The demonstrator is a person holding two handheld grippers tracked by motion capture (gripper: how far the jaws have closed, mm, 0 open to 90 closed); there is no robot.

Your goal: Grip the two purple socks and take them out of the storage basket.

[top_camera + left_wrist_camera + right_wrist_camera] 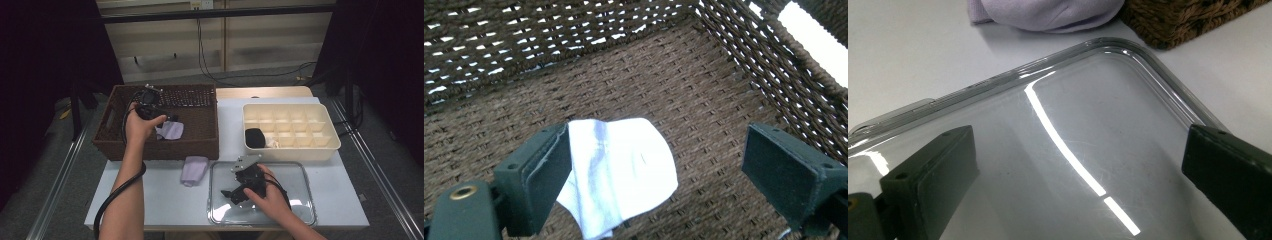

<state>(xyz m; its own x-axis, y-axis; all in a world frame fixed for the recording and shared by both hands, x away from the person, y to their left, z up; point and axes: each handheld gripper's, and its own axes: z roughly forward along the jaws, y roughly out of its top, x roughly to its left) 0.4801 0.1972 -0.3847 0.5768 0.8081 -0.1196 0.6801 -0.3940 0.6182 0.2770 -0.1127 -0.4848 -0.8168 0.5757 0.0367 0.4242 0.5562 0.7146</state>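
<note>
Step in hand: a pale lilac cloth [616, 170] in the wicker basket [202, 142] is being approached by the left gripper [659, 170], judged as a pick-up not yet made.
Left fingers: spread wide; the left finger [541, 182] is seen just at the cloth's edge, the right finger [786, 172] well apart from it, nothing pinched.
Right fingers: spread over the clear tray [1148, 65], nothing between them; the right gripper [235, 192] is held low above the tray.
Cloth position: on the basket floor, between the left fingers but crowded toward the left one.
Doing it well: the gripper would best be shifted so the cloth sits midway between the fingers, then lowered until a fold can be caught before closing.
Long axis: in the left gripper view, it runs from the near lower edge up and away, slightly slanted; a corner points back toward the gripper.
Second cloth: a folded lilac cloth [194, 169] lies on the bench [165, 200], beyond the right fingers, beside the tray.
</note>
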